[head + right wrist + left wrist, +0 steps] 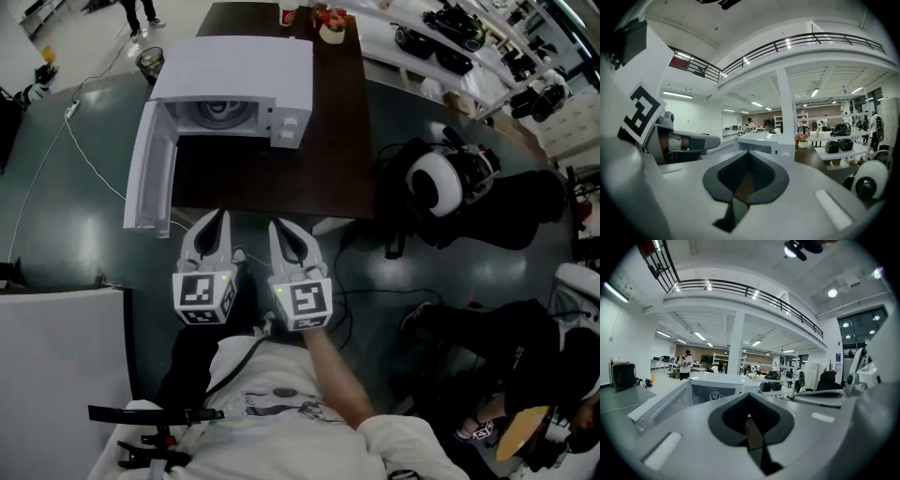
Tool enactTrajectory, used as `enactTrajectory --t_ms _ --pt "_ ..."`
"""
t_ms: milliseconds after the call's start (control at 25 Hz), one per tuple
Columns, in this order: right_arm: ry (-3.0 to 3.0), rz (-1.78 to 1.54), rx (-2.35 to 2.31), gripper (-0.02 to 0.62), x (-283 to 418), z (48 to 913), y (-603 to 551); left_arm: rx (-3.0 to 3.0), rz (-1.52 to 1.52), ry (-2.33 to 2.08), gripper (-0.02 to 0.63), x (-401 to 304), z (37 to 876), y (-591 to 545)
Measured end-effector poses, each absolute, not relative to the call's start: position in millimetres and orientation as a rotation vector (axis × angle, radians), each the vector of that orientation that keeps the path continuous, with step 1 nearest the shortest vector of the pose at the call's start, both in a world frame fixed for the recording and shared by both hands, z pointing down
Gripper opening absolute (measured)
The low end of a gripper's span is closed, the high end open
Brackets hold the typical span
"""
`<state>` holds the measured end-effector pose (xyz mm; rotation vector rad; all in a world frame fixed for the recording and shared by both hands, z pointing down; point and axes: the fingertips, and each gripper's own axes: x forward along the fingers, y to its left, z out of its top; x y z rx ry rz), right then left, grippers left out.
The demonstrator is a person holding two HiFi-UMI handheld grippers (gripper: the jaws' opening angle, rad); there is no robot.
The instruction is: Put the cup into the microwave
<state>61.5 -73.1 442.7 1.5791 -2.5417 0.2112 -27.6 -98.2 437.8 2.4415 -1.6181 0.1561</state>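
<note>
White left gripper (pixel 219 219) and right gripper (pixel 279 230) bear black-patterned cubes (pixel 204 292); shirt (pixel 281 412) is white.

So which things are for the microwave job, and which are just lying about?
For the job: microwave, its open door, cup inside it, left gripper, right gripper, both shut and empty.

Just lying about: flower pot, bin on the floor, white round gadget.

Left gripper (pixel 214 225) and right gripper (pixel 281 230) sit side by side, just apart, close in front of my torso. Both point forward, roughly level. Jaws on both are closed tip to tip with nothing between them. Marker cubes face up. My right forearm (pixel 337 380) runs back from the right gripper.
</note>
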Motion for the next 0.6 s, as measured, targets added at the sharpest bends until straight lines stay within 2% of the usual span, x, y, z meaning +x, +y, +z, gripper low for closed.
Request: enactTrajectory --t_ms 600 --pt "-2.576 0.260 1.603 0.000 85.7 419.7 20.9 2.469 0.192 -1.698 -0.002 -25.3 409.5 -2.6"
